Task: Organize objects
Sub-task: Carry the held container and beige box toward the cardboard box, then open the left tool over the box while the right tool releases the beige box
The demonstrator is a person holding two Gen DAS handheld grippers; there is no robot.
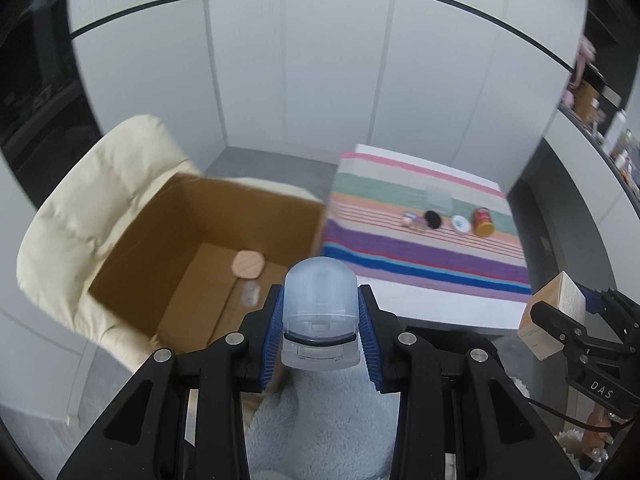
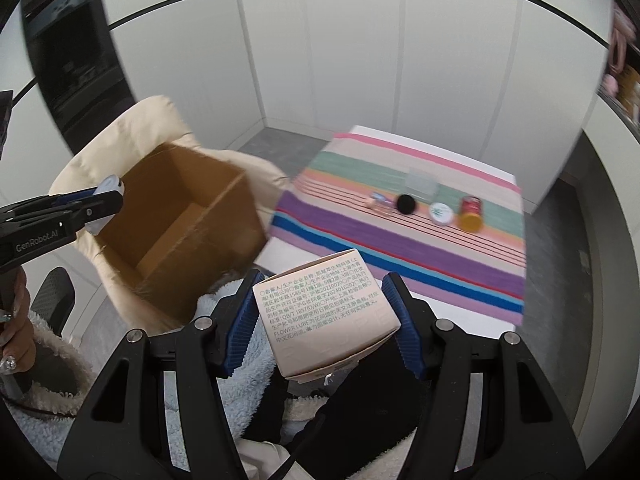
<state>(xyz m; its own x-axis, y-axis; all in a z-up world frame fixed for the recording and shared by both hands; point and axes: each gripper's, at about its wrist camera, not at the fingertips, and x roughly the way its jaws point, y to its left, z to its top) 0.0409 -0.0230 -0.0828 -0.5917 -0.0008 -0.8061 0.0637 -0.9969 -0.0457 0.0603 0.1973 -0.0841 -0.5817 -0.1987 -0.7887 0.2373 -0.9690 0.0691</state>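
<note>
My left gripper (image 1: 320, 312) is shut on a translucent pale-blue plastic case (image 1: 319, 312), held near the front right corner of an open cardboard box (image 1: 168, 248). A peach round item (image 1: 248, 264) lies on the box floor. My right gripper (image 2: 322, 320) is shut on a small pink carton (image 2: 328, 312) printed with text, in the air between the box (image 2: 188, 232) and the table. In the right wrist view the left gripper (image 2: 100, 204) hangs at the box's left rim. The right gripper (image 1: 560, 308) and its carton (image 1: 556, 312) show at the far right of the left wrist view.
The box sits on a cream cushioned chair (image 1: 100, 192). A striped cloth (image 2: 400, 232) covers the table and carries a black puff (image 2: 406, 203), a white round tin (image 2: 441, 213), a red-and-yellow jar (image 2: 470, 209), a clear case (image 2: 422, 182) and a small bottle (image 2: 378, 200). White wall panels stand behind.
</note>
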